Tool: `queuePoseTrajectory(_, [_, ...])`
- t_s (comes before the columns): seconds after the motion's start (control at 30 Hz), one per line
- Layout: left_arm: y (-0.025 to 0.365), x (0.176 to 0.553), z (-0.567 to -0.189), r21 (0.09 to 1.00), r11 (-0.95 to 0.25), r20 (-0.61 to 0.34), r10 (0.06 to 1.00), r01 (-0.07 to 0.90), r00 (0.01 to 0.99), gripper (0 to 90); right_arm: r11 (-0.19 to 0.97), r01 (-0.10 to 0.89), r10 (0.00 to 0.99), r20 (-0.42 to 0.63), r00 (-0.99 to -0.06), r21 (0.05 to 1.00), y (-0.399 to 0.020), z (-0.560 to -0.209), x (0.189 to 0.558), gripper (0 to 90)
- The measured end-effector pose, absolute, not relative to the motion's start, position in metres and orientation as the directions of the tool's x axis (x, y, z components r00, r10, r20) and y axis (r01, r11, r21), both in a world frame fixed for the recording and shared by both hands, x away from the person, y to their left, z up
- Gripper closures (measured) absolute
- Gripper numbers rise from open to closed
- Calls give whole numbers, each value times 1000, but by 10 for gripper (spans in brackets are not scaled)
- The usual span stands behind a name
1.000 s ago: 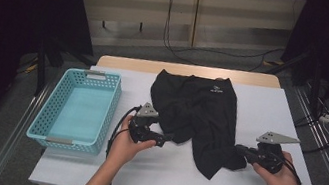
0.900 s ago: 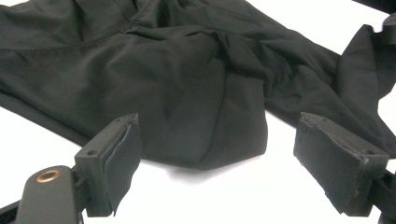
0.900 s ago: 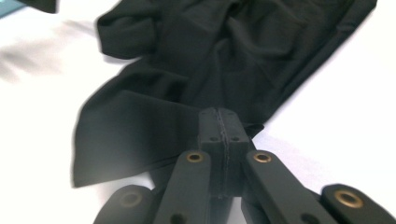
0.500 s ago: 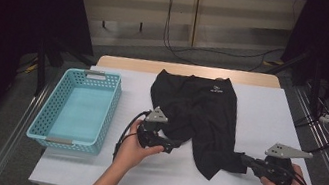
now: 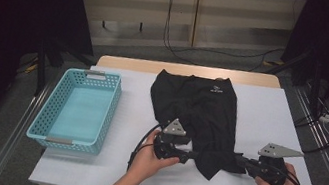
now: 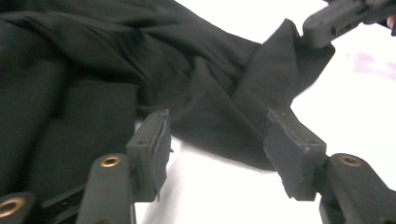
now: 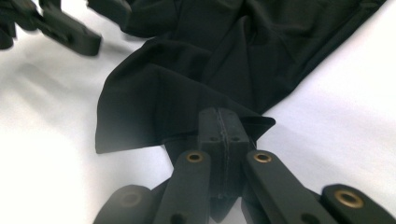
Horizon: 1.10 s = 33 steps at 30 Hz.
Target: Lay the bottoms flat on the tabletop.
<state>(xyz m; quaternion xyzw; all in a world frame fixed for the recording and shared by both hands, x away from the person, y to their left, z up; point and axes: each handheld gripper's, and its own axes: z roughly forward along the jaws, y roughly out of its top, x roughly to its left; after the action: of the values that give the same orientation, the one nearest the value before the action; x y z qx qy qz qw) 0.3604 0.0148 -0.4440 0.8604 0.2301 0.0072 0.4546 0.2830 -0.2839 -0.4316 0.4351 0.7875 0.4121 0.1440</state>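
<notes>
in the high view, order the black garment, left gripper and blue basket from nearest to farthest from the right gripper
1. black garment: its lower corner is pinched in the right gripper.
2. left gripper: just left, across the garment's bottom edge.
3. blue basket: far left of the table.

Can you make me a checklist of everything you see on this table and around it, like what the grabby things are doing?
Surface: white table, bare around the things.
Job's things: black garment lying crumpled; blue basket empty, at the left.
Clutter: nothing seen.
Grippers: left gripper jaws apart and just been closing, cloth edge between them; right gripper shut on the garment's corner.
Cables: a black cable loops by the left hand.
Surroundings: dark room, wires on the floor.
</notes>
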Motion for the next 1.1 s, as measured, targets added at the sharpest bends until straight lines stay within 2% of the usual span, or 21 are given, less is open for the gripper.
queuePoseTrajectory(0.3, [0,357,-458,771,-524,-160,390,361,907,498,286,567,801,132,-583,772,-283,-433,283,900])
queuePoseTrajectory(0.43, [-5,355,-460,768,-541,-144,377,343,915,575,296,568,800,126,-587,768,-282,-434,283,900])
queuePoseTrajectory(0.6, [-5,354,-458,738,-559,-186,371,378,910,795,304,564,795,122,-594,768,-280,-434,283,900])
queuePoseTrajectory(0.67, [-5,355,-457,726,-565,-201,371,392,906,855,301,560,795,121,-594,772,-281,-433,282,900])
queuePoseTrajectory(0.9, [2,359,-448,707,-558,-246,381,434,891,889,286,553,800,123,-587,783,-285,-430,280,900])
queuePoseTrajectory(1.1, [23,369,-436,710,-520,-288,402,475,869,892,278,540,792,128,-596,794,-289,-427,279,900])
